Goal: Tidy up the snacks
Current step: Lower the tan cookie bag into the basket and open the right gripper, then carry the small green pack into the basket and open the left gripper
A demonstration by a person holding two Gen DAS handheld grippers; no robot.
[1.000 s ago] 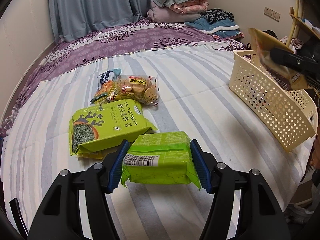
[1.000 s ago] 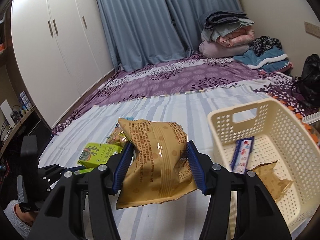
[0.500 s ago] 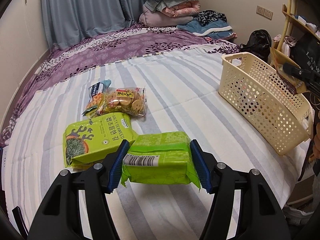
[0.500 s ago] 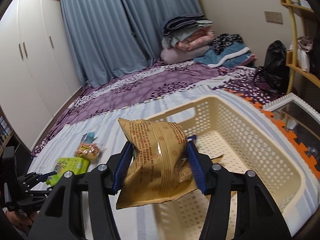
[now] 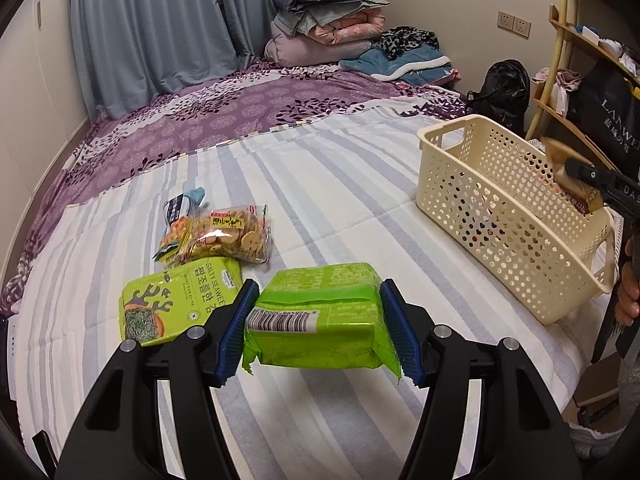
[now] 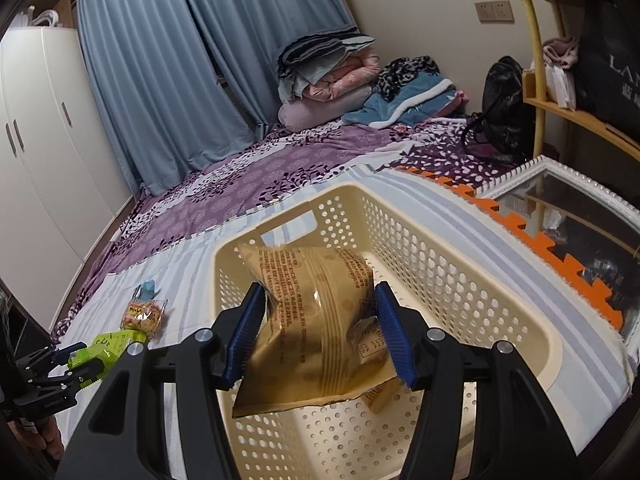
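My left gripper (image 5: 318, 330) is shut on a green snack pack (image 5: 320, 316) and holds it above the striped bed sheet. A green seaweed pack (image 5: 176, 304) and a clear bag of crackers (image 5: 224, 236) lie on the sheet ahead to the left. My right gripper (image 6: 320, 332) is shut on a tan snack bag (image 6: 316, 324) and holds it over the inside of the cream perforated basket (image 6: 460, 264). The basket (image 5: 504, 216) also shows at the right of the left wrist view, with the right gripper at its near end. Another tan packet (image 6: 380, 396) lies in the basket.
A small blue-and-white packet (image 5: 182, 206) lies behind the crackers. Folded blankets (image 5: 332, 20) are piled at the far end of the purple bedspread. A wooden shelf (image 5: 580, 80) and a black bag (image 5: 504, 92) stand right of the bed. A framed mirror (image 6: 576, 216) lies beyond the basket.
My right gripper has carried the tan bag rightward from beside the basket to over its inside. My left gripper has lifted and pulled back a little with the green pack.
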